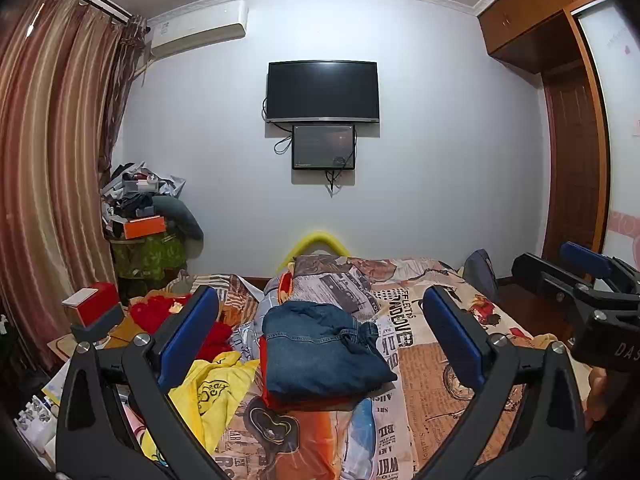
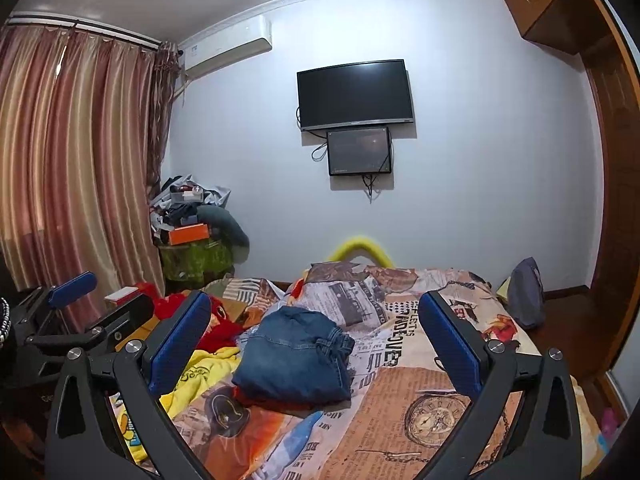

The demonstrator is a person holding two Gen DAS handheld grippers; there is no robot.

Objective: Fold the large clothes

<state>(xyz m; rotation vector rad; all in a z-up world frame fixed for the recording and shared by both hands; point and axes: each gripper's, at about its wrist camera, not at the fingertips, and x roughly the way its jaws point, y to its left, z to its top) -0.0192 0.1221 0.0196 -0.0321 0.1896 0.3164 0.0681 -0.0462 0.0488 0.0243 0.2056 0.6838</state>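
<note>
Folded blue jeans [image 1: 324,354] [image 2: 296,360] lie on a folded red garment [image 1: 280,398] in the middle of the bed. Beside them to the left lie a loose yellow garment [image 1: 218,394] [image 2: 200,376] and a loose red one [image 1: 188,316] [image 2: 218,326]. My left gripper [image 1: 320,336] is held above the near bed, open and empty, its blue pads either side of the jeans. My right gripper [image 2: 314,340] is open and empty too, above the bed. In each view the other gripper shows at the frame's side: right gripper [image 1: 576,276], left gripper [image 2: 92,296].
The bed has a newspaper-print quilt [image 1: 424,360] [image 2: 420,360]. A red and white box [image 1: 94,304] and clutter lie at the left. A piled stand [image 1: 148,224] fills the corner by the curtain [image 1: 52,160]. A grey bag [image 2: 528,292] and a wooden door [image 1: 572,168] are at the right.
</note>
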